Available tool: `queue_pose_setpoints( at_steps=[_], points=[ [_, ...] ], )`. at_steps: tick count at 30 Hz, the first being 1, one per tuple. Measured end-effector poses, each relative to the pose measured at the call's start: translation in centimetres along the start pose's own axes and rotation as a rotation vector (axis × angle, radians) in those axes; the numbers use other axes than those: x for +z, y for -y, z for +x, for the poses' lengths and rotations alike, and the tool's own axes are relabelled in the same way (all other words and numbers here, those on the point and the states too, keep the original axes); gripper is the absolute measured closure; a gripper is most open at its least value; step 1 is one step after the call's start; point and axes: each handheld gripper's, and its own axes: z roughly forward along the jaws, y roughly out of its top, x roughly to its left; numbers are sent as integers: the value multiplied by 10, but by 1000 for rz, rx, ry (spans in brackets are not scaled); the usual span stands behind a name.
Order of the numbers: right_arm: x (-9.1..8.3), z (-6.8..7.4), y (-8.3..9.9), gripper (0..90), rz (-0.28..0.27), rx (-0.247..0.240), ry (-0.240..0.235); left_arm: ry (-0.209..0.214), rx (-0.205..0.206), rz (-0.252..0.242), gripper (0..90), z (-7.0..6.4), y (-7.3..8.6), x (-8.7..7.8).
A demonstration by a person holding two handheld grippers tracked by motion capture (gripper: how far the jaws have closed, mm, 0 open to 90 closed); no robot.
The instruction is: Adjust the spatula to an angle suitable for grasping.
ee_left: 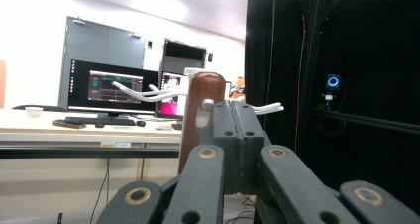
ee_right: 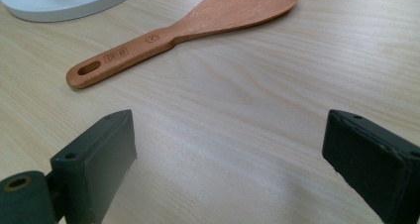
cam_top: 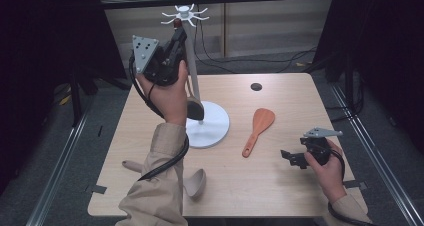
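From the high view I have my left gripper [cam_top: 176, 38] raised well above the table [cam_top: 280, 183], up beside the white hanging stand [cam_top: 194, 71], close under its ring of curved hooks [cam_top: 185, 15]. In the left gripper view the jaws are pressed together with the dark brown wooden handle [ee_left: 203, 115] of a utensil pinned at their left side, its rounded end standing upright just above the jaw tips and one white hook tip [ee_left: 204, 112] lying right against it; whether the hook passes through a hole in the handle I cannot tell. The utensil hangs down from there, and its brown head [cam_top: 194, 106] shows beside the stand's pole, above the round white base [cam_top: 212, 126]. My right gripper [cam_top: 290, 157] sits low over the table at the right, its jaws spread wide apart with nothing between them but bare light wood grain (the right gripper view makes this plain). Ahead of those jaws lies an orange-brown wooden rice paddle [ee_right: 188, 28], flat on the table, blade pointing away and the slotted handle end nearest the stand's base. A small stamped mark and a round logo sit on its handle, too small for me to read. Near the front edge, a pale beige ladle [cam_top: 196, 182] lies partly under my left sleeve [cam_top: 160, 186]. Behind the stand, the left gripper view shows monitors [ee_left: 111, 87] on a desk, their screen text unreadable.
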Motion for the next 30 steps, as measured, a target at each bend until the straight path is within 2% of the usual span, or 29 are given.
queue_pose_setpoints(
  at_steps=[17, 30],
  points=[
    [0, 0, 0, 57, -2, -4, 2, -19, -4, 20, 900, 11, 1, 1],
    [0, 1, 0, 57, 2, -13, 0, -22, 1, 24, 900, 14, -1, 1]
  ],
)
